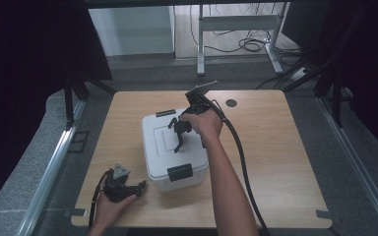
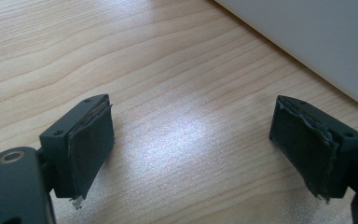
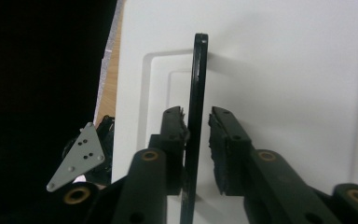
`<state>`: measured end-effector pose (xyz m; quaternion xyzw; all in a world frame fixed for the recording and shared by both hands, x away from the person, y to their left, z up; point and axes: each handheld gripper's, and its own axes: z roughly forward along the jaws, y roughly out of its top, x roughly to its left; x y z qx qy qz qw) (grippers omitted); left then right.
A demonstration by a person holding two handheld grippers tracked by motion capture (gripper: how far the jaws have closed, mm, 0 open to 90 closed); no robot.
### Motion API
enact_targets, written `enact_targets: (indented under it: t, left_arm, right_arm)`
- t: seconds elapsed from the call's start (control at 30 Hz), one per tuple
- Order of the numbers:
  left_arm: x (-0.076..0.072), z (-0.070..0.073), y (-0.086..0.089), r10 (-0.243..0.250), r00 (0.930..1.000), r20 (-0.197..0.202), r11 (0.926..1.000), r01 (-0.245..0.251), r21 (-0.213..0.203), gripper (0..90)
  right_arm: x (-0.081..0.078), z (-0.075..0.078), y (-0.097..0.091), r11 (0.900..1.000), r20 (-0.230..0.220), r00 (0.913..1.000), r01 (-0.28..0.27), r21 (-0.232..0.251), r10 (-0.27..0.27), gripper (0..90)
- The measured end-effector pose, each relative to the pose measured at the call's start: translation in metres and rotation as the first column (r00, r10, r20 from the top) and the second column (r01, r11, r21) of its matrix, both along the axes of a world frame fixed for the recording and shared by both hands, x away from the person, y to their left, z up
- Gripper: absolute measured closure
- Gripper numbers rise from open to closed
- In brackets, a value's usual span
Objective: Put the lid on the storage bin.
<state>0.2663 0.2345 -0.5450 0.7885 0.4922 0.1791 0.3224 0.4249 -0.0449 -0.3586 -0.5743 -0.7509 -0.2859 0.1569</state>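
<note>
Nearest, at the table's front left edge: left gripper [image 1: 139, 187], cradled in an upturned hand [image 1: 109, 206], resting on the light wood tabletop [image 1: 270, 162] just beside the box's front corner; jaws wide apart, nothing between the pads [image 2: 91, 140], bare wood grain under them; parked, judged idle while the other hand works. Next, mid-table: white plastic storage box [image 1: 174, 147] with lid on, black latch [image 1: 179, 172] at the near short side and another [image 1: 165, 113] at the far side, both lying flat, judged fastened. On the lid: black carry handle [image 3: 196, 107], raised upright and seen edge-on, standing out of its moulded recess. Over the lid: right gripper [image 1: 179, 136], reached in from the right forearm, pointing down; jaws slightly parted either side of the handle, left pad touching or nearly so, right pad with a visible gap, so no firm clamp; judged either just loosened or about to pinch for a lift. Farthest: grey floor, metal desk legs, loose cables.
</note>
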Motion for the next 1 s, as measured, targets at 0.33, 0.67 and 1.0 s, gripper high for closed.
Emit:
enact_targets:
  t: [0.33,0.67,1.0]
  left_arm:
    - [0.000,0.000,0.000,0.000,1.0000,0.000,1.0000,0.000,0.000,13.6]
    - [0.000,0.000,0.000,-0.002,1.0000,-0.001,1.0000,0.002,0.004,13.6]
    - [0.000,0.000,0.000,-0.001,1.0000,0.001,1.0000,0.001,0.002,13.6]
  right_arm:
    - [-0.013,0.016,-0.035,0.9996,0.168,0.9856,-0.025,0.010,0.023,47.3]
    - [-0.032,0.004,-0.089,0.9987,0.252,0.9678,-0.026,0.045,0.013,42.8]
    - [-0.052,-0.021,-0.136,0.9964,0.300,0.9538,-0.019,0.082,-0.006,39.4]
